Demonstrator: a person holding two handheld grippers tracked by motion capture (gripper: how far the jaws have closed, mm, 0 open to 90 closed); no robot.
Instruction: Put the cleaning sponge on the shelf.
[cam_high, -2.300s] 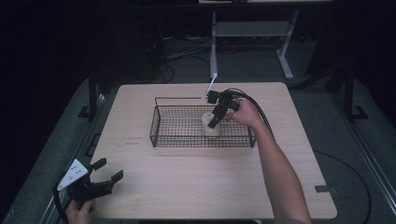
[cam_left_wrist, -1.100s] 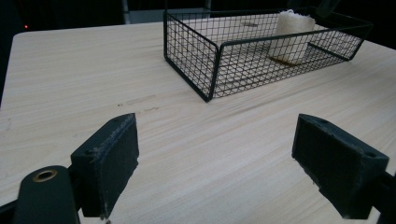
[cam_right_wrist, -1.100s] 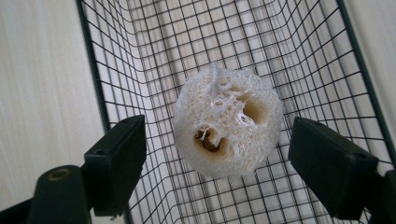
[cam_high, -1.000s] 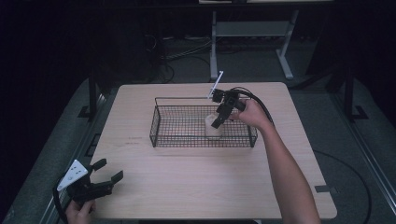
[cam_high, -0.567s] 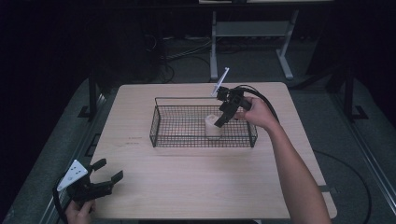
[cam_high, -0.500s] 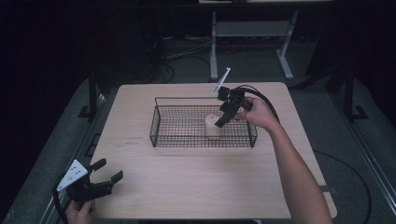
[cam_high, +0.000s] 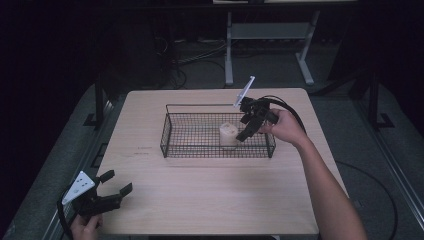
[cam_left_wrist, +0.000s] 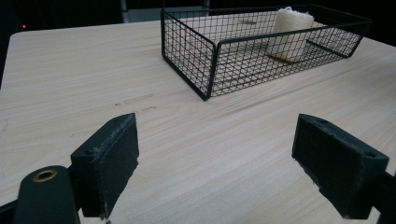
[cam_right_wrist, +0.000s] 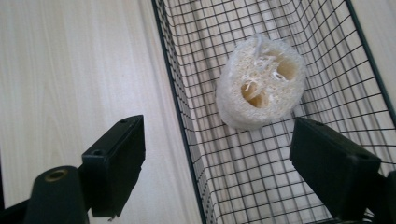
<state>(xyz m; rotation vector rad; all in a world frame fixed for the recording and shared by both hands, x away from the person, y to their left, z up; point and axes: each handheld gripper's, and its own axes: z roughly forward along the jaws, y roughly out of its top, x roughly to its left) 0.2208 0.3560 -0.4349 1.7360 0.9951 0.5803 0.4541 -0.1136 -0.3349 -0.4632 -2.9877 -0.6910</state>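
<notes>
So we've got a loofah piece (cam_high: 228, 134) standing upright inside the black wire basket (cam_high: 170, 131), toward the right half of it, a bit right of centre in the high view. In the right gripper view it sits upper centre of the frame (cam_right_wrist: 261, 88), on the mesh floor just inside the basket's wall, and nothing touches it.

Our right gripper (cam_high: 246, 129) hangs over the basket's right end in the high view, angled down toward the loofah. Its jaws stand wide with nothing between them: in its own view one pad is lower left over bare table (cam_right_wrist: 70, 70), the other lower right over the mesh, and the loofah lies clear beyond both. So our read is that the drop-off step is basically done, loofah's in the basket and the tongs are off it.

Our left gripper (cam_high: 102, 192) sits at the lower left of the high view, near the table's front corner, jaws spread wide and empty too. From its view the basket (cam_left_wrist: 210, 70) is in the upper right, well apart.

Next move, we reckon: lift the right gripper clear without snagging the rim wire, since one jaw is outside the wall and one inside.
</notes>
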